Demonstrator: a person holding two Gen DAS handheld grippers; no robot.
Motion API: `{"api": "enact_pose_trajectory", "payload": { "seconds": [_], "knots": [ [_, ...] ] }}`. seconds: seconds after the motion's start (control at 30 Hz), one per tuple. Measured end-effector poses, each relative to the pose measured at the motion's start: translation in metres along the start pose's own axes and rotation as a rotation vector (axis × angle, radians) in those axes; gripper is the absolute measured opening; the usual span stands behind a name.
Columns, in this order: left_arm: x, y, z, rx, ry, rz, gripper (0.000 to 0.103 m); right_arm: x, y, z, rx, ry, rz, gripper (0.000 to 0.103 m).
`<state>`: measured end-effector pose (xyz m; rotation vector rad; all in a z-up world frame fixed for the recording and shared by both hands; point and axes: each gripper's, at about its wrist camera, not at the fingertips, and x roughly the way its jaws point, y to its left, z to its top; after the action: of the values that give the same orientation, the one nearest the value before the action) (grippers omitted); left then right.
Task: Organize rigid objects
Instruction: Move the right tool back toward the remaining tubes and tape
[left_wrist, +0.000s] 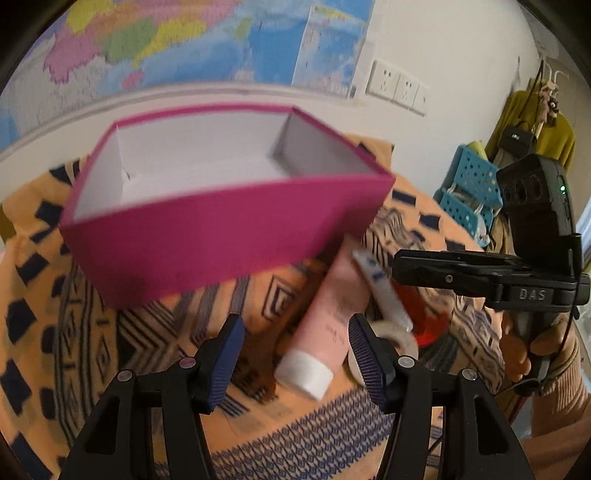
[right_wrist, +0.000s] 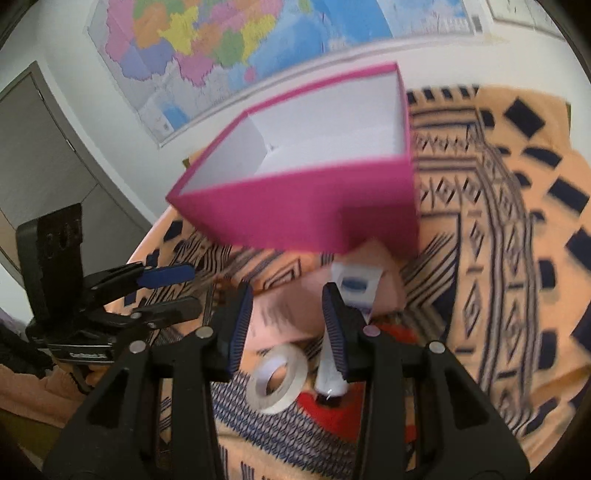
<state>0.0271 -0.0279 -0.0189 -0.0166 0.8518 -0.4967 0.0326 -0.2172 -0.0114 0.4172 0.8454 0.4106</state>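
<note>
The box is magenta outside, white inside. The cloth is orange with navy geometric patterns. The tube is pink, white-capped.

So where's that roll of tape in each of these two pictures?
Left wrist view: tape roll low right of centre, mostly hidden behind the right-hand jaw.
Right wrist view: tape roll low centre, in plain sight between the jaws.
Shared landmark: the pink box, beyond the tape in both.

An open magenta cardboard box sits on the patterned orange cloth; before it lie a pink squeeze tube and clear tape roll.
</note>
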Motion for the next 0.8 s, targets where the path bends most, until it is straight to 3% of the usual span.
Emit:
{"api": "enact_pose_trajectory", "payload": {
  "seconds": [0.37,0.57,0.8],
  "knots": [
    [0.019,-0.003,-0.013,-0.01,0.058,-0.001,0.06,0.029,-0.005,-0.016,0.064,0.066,0.002,0.041],
    [0.026,-0.006,-0.014,0.0,0.075,-0.003,0.06,0.025,-0.012,-0.017,0.072,0.064,-0.121,0.041],
    [0.036,-0.008,-0.015,-0.002,0.101,0.001,0.06,0.019,-0.019,-0.018,0.104,0.051,-0.148,0.041]
  ]
}}
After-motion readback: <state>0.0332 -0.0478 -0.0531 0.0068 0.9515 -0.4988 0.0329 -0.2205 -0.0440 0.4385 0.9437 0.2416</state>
